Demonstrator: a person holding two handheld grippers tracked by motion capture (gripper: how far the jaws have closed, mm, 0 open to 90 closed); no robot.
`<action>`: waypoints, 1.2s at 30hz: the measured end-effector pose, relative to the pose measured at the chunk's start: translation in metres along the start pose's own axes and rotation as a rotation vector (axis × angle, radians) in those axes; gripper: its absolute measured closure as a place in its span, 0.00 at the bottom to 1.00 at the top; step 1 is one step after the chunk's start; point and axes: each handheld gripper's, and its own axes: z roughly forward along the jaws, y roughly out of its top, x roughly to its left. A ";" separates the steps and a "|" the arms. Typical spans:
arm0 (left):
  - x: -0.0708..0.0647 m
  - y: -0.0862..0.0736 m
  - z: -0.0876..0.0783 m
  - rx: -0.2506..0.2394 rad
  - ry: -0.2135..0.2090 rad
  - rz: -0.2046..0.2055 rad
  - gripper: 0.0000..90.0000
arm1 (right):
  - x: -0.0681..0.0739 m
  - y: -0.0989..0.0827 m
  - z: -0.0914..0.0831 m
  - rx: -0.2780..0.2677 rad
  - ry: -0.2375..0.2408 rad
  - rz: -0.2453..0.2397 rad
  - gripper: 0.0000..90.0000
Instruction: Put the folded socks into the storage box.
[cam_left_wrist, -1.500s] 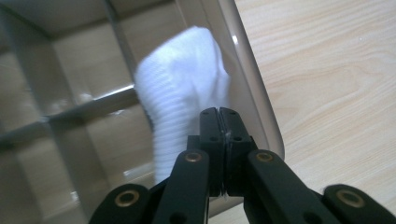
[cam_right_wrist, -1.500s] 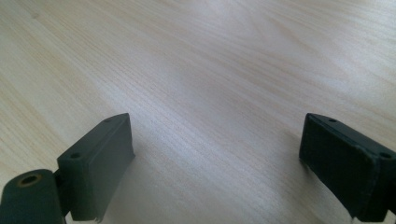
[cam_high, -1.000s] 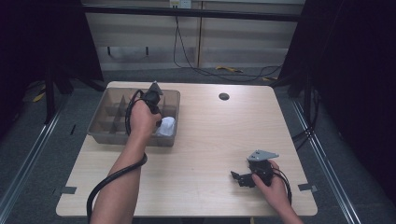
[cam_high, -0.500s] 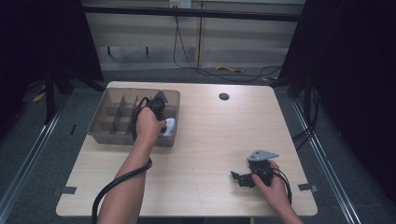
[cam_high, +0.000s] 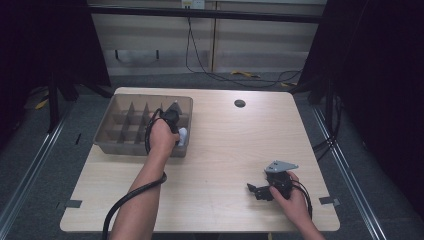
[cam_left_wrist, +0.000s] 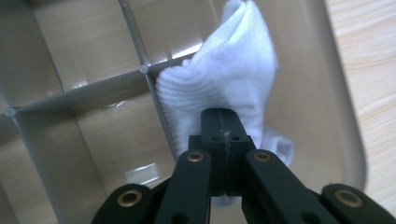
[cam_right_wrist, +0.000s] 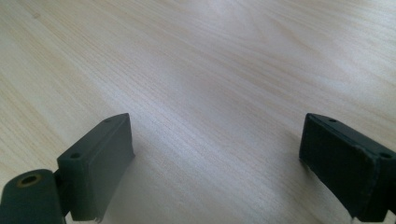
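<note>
Pale wood grain runs across the table (cam_high: 220, 150), and nearest its front edge, toward the right corner, the right gripper (cam_high: 256, 190) rests in the person's right hand (cam_high: 292, 200) with its jaws spread wide and nothing between them; in the right gripper view bare wood (cam_right_wrist: 210, 93) lies between the two black pads. A grey plate (cam_high: 280, 166) sits on top of it, and its cable (cam_high: 305, 195) loops round the wrist.

Farther back, near the left edge, stands a grey tray (cam_high: 107, 142) split by thin dividers (cam_left_wrist: 93, 88) into compartments. The left hand (cam_high: 162, 137) reaches over the tray's right end, holding the left gripper (cam_left_wrist: 223, 122) pointed down into it. Its jaws are pressed together on a white sock (cam_left_wrist: 229, 70), pinching a fold of the fabric. The sock sits in a compartment at the tray's right end, crowded between a divider on one side and the tray's outer wall (cam_left_wrist: 341, 102) on the other, its cuff bunched against the divider. In the high view a bit of the sock (cam_high: 183, 136) peeks out beside the hand.

Beyond, near the back edge, is a dark round hole (cam_high: 239, 103) in the wood.

Compared with a second ago, the left hand has sunk lower into the tray and hides more of the sock; the right gripper has not shifted.
</note>
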 end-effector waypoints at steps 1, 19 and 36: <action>0.000 -0.001 0.002 -0.001 0.000 -0.001 1.00 | 0.000 0.000 0.000 0.000 0.000 0.000 0.10; 0.000 0.006 -0.028 -0.051 -0.018 -0.007 1.00 | 0.000 0.001 0.001 0.001 0.001 0.002 0.10; -0.005 0.017 0.006 -0.034 -0.017 0.016 1.00 | 0.000 0.001 0.001 0.002 0.002 0.001 0.10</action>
